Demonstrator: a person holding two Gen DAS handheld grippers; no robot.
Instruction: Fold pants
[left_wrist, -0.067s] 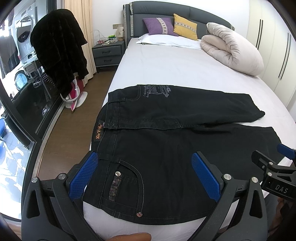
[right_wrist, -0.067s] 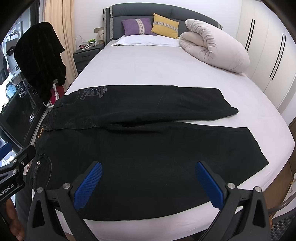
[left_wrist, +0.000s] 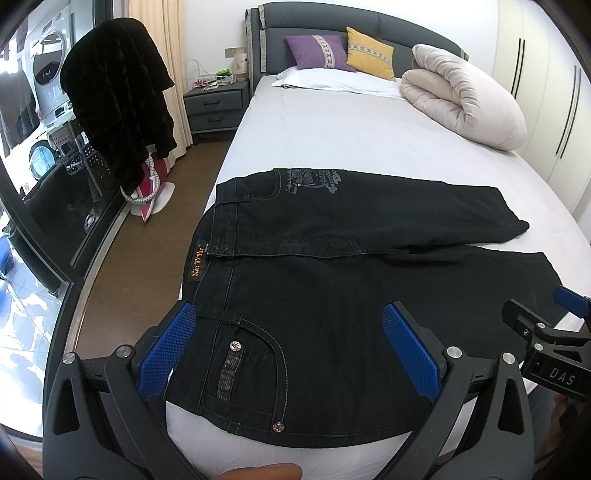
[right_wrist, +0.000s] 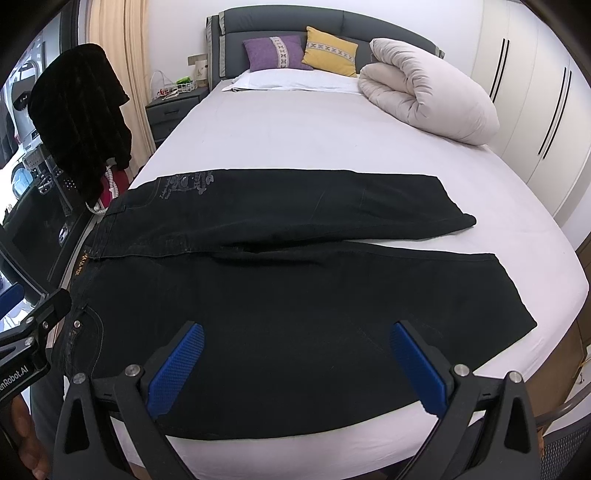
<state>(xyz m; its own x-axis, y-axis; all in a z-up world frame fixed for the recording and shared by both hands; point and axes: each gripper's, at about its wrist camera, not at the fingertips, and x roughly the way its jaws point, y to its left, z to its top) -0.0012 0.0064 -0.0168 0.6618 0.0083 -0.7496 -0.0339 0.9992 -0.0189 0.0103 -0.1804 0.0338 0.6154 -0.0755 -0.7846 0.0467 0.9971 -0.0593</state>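
Black pants (left_wrist: 332, 295) flat on bed (left_wrist: 351, 140) — L tongs (left_wrist: 291, 350) & R tongs (right_wrist: 295, 365) both spread wide, empty.

left wrist: over waistband | right wrist: over legs | shared: pants (left_wrist: 332, 280) (toward headboard (right_wrist: 280, 22))

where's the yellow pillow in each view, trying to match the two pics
Left wrist: yellow pillow top centre, against the headboard, right of the purple pillow.
Right wrist: yellow pillow top centre, again right of the purple pillow.
Shared landmark: the rolled beige duvet lies just right of it in both.
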